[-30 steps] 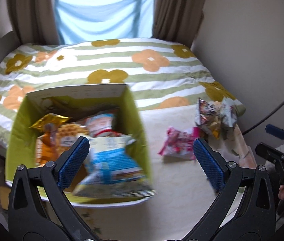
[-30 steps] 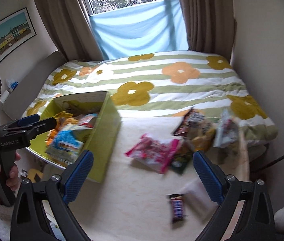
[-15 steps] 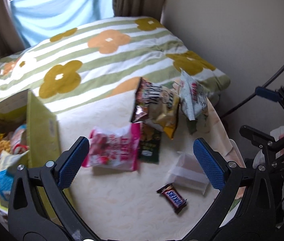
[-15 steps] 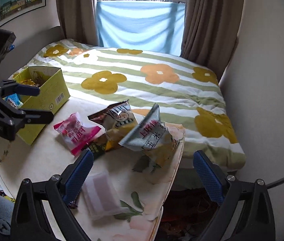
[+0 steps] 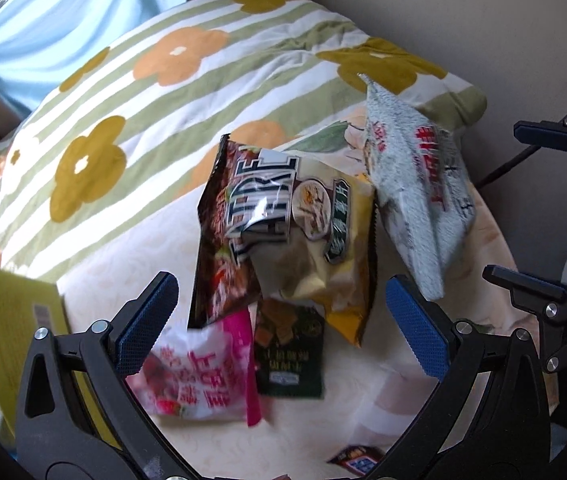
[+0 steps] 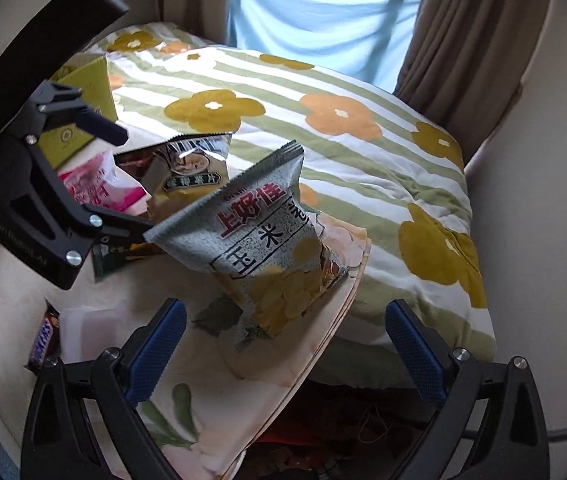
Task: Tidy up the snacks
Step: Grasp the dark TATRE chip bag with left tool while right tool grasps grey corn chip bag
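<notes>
Both grippers are empty, fingers spread: left gripper (image 5: pixel 281 318) over the brown chip bag (image 5: pixel 283 236), right gripper (image 6: pixel 285 338) facing the grey corn-snack bag (image 6: pixel 261 240) at 12 o'clock. Risk: the grey bag leans near the tabletop (image 6: pixel 211 384) edge; a glancing contact could tip it off. Since one second ago, the left gripper has swung from the yellow box (image 5: pixel 15 320), now at 9 o'clock, toward the loose bags.

left wrist: close above snack bags (image 5: pixel 291 232) | right wrist: from table (image 6: pixel 291 344) edge, bedward | shared: grey bag (image 6: pixel 259 236)
</notes>
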A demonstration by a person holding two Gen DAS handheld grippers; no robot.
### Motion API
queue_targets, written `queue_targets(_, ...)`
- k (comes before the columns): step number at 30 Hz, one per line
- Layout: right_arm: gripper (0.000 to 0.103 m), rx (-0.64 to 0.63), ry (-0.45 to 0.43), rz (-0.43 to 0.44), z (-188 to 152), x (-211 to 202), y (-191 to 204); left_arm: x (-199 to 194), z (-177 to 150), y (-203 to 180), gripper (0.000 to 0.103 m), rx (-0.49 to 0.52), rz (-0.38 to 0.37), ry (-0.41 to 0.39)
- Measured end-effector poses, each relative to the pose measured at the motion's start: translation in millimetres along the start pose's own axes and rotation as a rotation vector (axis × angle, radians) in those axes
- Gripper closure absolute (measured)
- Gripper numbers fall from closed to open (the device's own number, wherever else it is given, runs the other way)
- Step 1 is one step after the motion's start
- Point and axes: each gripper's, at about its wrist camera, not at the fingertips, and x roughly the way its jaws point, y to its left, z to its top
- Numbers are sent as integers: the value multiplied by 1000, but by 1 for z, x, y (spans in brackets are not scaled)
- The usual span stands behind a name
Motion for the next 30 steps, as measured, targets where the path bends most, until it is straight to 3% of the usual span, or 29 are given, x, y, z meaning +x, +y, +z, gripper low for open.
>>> queue_targets(5, 4, -68, 28, 32, 6, 24, -2, 23, 11, 1, 0, 18, -16, 32)
queue_targets(14, 4, -212, 60, -19, 14, 44, -2, 45, 25, 0, 0, 47, -53, 48)
queue_targets(20, 4, -251, 61, -21, 19, 52, -5, 46, 25, 6, 14, 44, -108, 37)
queue_targets(30, 4, -350, 81, -29, 31, 70, 5, 37, 23, 11, 18, 41, -115, 33)
